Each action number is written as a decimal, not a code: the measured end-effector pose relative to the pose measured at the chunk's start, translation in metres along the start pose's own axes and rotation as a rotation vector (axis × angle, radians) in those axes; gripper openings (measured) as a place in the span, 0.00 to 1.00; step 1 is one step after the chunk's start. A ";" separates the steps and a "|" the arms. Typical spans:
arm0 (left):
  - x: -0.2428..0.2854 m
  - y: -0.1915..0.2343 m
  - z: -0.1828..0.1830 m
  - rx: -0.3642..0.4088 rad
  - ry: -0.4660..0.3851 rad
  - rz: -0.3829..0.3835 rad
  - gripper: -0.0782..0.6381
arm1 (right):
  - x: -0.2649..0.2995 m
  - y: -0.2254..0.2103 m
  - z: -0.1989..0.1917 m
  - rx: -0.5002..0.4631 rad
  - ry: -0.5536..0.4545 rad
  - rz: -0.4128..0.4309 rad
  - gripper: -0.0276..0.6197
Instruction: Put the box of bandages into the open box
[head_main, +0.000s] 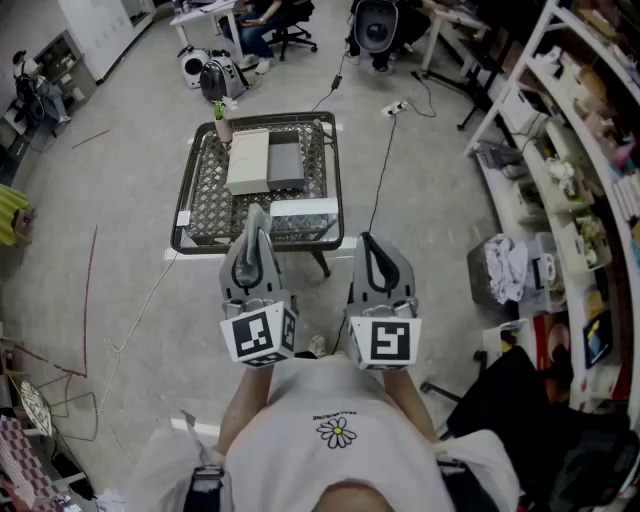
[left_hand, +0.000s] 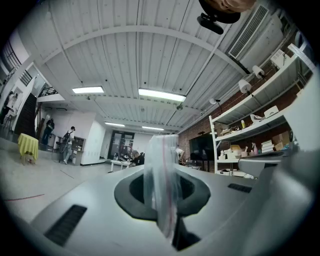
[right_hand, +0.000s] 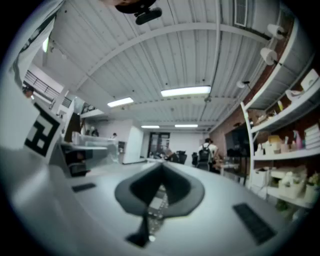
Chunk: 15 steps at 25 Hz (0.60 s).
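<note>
A low wire-mesh table (head_main: 205, 205) stands in front of me in the head view. A flat cream box (head_main: 248, 160) and a grey box (head_main: 286, 165) lie side by side on it. My left gripper (head_main: 258, 212) reaches over the table's front edge and is shut on a clear plastic zip bag (head_main: 303, 212). In the left gripper view that bag (left_hand: 162, 165) stands pinched between the jaws of the gripper (left_hand: 166, 212). My right gripper (head_main: 366, 242) hovers just off the table's front right corner, shut with nothing in it (right_hand: 159, 192). I cannot tell which box holds the bandages.
A small potted plant (head_main: 222, 120) stands at the table's back left corner. Cables (head_main: 385, 160) run over the floor right of the table. Crowded shelves (head_main: 560, 170) line the right side, with a black chair (head_main: 500, 400) near me. People sit at desks at the far end.
</note>
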<state>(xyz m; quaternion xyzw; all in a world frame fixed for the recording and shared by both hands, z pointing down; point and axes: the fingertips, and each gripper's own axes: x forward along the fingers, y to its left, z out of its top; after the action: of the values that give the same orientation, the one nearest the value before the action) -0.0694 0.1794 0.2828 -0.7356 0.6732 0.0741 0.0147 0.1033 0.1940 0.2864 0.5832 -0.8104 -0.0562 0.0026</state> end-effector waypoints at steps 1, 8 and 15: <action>0.002 0.002 -0.001 -0.002 -0.001 -0.002 0.17 | 0.002 0.001 0.001 0.000 -0.009 0.005 0.09; 0.006 0.019 -0.009 0.000 0.008 0.013 0.17 | 0.015 0.019 0.003 -0.010 -0.035 0.044 0.09; 0.069 0.021 -0.004 0.115 -0.001 -0.065 0.17 | 0.050 0.032 -0.003 0.152 0.003 0.077 0.09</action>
<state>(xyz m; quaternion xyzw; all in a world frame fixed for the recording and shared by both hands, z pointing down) -0.0838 0.1088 0.2796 -0.7551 0.6519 0.0353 0.0598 0.0571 0.1567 0.2894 0.5504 -0.8340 0.0065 -0.0385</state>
